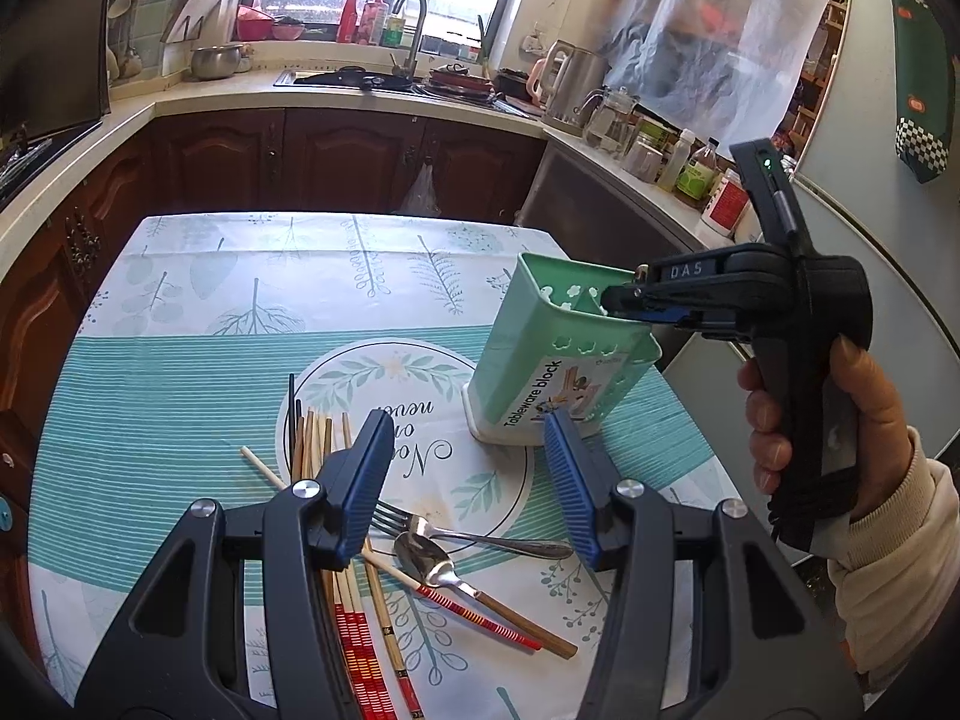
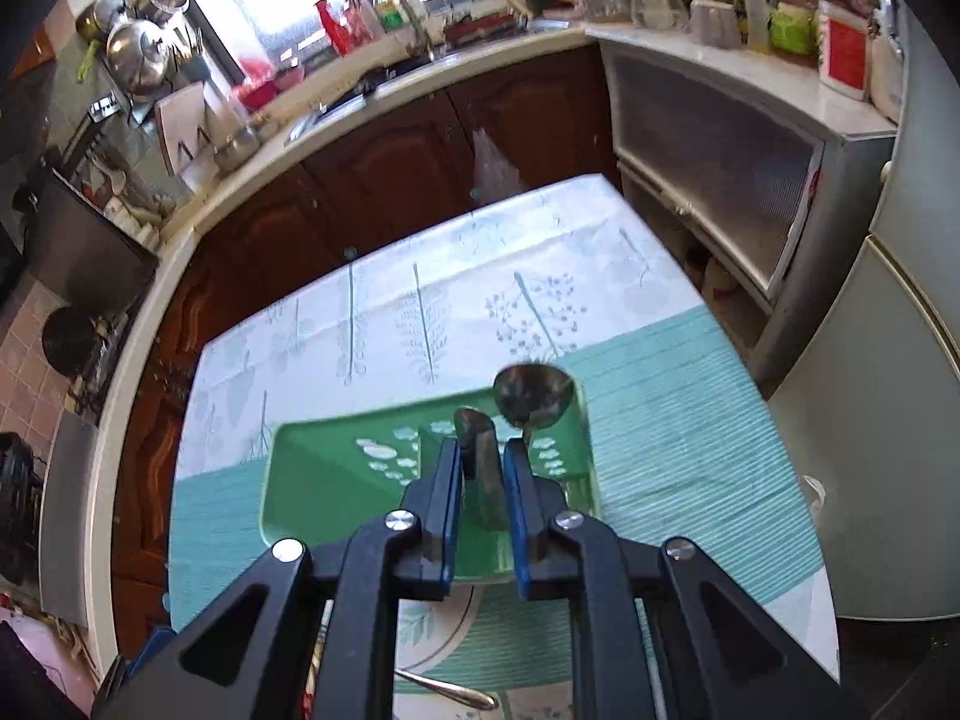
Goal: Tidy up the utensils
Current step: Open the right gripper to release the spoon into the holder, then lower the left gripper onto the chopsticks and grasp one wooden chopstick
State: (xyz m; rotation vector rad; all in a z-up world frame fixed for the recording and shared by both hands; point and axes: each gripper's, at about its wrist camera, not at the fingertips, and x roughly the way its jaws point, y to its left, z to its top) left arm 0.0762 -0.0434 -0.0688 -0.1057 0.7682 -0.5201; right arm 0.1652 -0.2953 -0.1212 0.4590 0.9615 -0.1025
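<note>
Holder (image 1: 558, 354) on table (image 1: 180, 360); chopsticks (image 1: 318, 438), fork (image 1: 480, 537), spoon (image 1: 432, 564) lying left-front of it.

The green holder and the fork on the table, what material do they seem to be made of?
Holder: likely plastic, matte mint green, with moulded flower-shaped holes and a paper label. Fork: probably stainless steel, polished, since it reflects light brightly.

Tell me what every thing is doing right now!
Green utensil holder: upright on the tablecloth.
Holder spoon: standing bowl-up inside.
Right gripper: shut on a metal handle at the holder's mouth.
Left gripper: open, empty.
Fork: lying flat.
Wooden-handled spoon: lying flat.
Chopsticks: lying loose, scattered.
</note>
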